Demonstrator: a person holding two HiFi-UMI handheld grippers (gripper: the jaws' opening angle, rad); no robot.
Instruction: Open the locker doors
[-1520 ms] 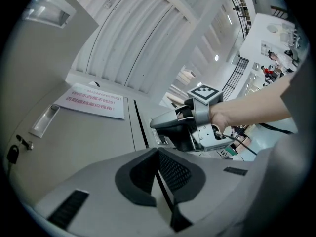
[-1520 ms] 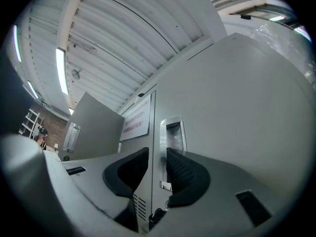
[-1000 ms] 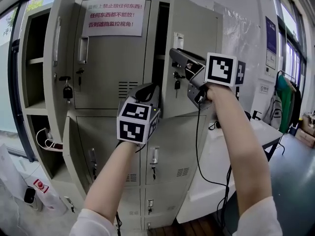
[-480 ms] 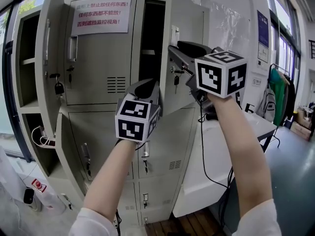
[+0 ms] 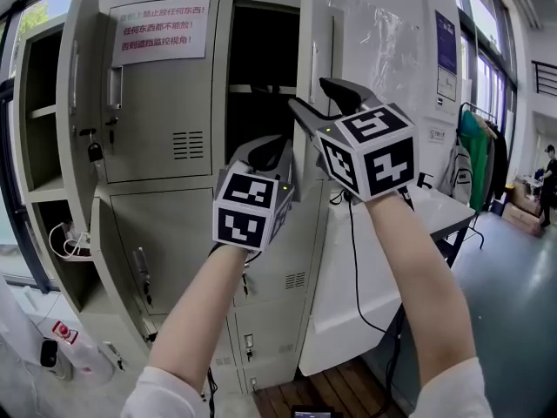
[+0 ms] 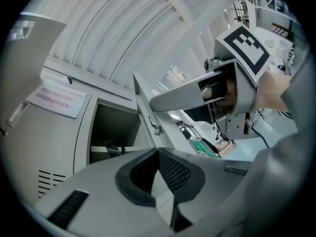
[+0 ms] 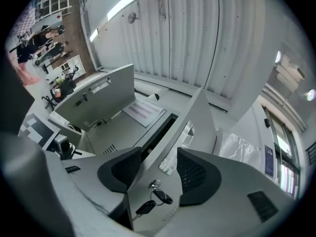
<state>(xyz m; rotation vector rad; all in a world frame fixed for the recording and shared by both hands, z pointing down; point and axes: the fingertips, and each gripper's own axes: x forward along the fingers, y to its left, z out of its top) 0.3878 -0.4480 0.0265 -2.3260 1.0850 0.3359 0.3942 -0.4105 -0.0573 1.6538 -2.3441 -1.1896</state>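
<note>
Locker doors of grey painted metal (image 5: pixel 165 225) face the person across one tall cabinet. At the far left, the upper left door (image 5: pixel 80 103) is swung wide off a shelved compartment (image 5: pixel 43 111). The lower left door (image 5: pixel 122 251) beneath it hangs ajar, with a white cable (image 5: pixel 68 238) looped in the space behind. Next comes the closed middle door (image 5: pixel 161 120), which carries a white paper notice with red print (image 5: pixel 158 31) and a vertical metal handle (image 5: pixel 114 87).

The left gripper (image 5: pixel 261 151), grey with a black-and-white marker cube, is raised in front of the cabinet, just below the dark open upper compartment (image 5: pixel 261 77). The left gripper view shows its jaws closed together with nothing between them.

To its right the upper right door (image 5: pixel 306 24) stands swung out, nearly edge-on in the head view. The right gripper (image 7: pixel 158 154) is at that door. Its jaws have just been opening and stand wide apart on either side of the door's free edge, neither pad visibly pressing on it. A bunch of dark keys (image 7: pixel 155 199) hangs from the lock between them. A thin black cable (image 5: pixel 352 259) drops from this gripper.

Further right are a white table (image 5: pixel 435 212) and green garments on a rack (image 5: pixel 470 146).
</note>
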